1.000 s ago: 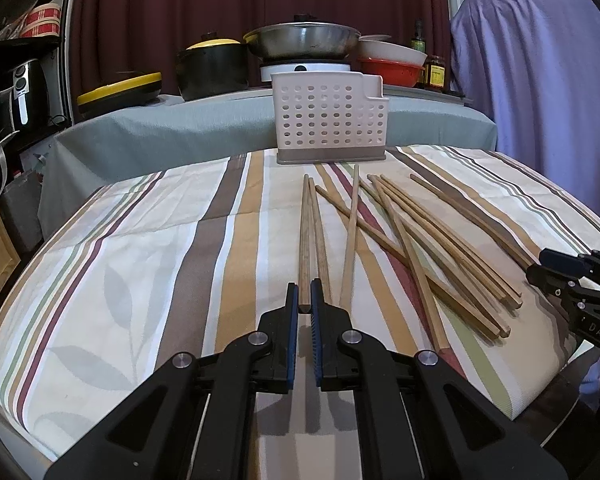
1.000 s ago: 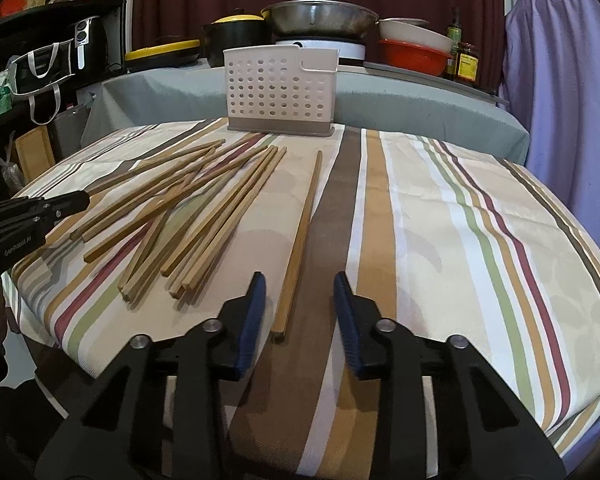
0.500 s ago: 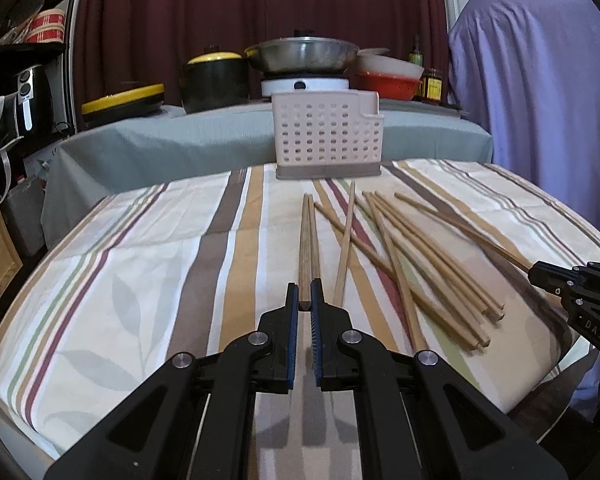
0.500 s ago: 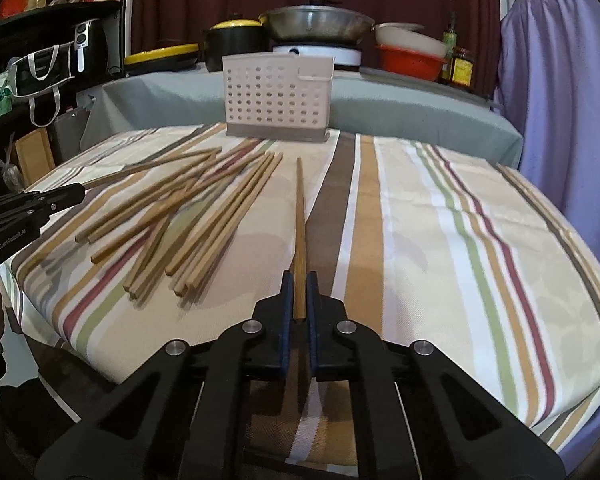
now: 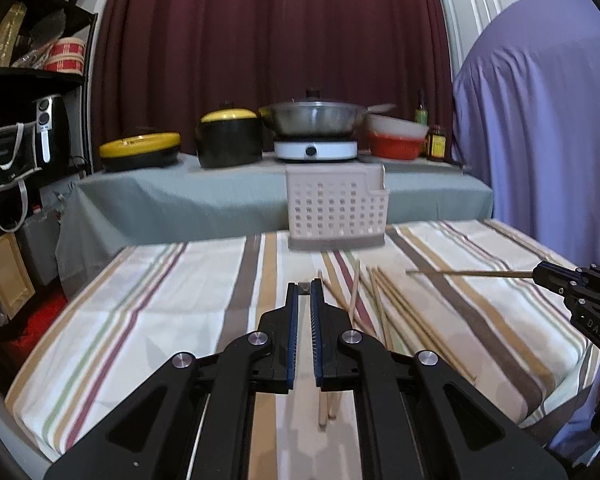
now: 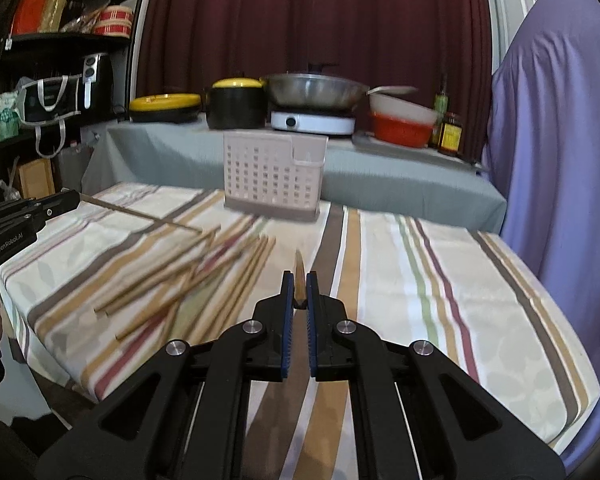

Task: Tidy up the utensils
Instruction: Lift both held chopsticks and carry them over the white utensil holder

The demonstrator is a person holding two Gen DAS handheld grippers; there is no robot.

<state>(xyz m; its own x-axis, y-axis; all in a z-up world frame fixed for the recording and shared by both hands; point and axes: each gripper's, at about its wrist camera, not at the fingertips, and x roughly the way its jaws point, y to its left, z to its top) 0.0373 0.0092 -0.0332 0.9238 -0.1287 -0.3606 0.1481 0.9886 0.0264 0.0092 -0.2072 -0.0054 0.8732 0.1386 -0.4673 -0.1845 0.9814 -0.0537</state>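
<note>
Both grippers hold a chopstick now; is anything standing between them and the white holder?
Nothing visible does. The right gripper holds its chopstick and the left gripper holds its chopstick, both raised above the loose chopsticks. Only bare tablecloth lies before the holder, whose top is open.

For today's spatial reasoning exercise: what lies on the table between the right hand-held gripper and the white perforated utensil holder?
In the right wrist view, only bare striped tablecloth separates the right hand-held gripper, shut on one chopstick, from the utensil holder.

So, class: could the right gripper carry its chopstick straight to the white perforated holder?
Probably yes: the right gripper is shut on one chopstick, and bare tablecloth lies between it and the holder.
</note>
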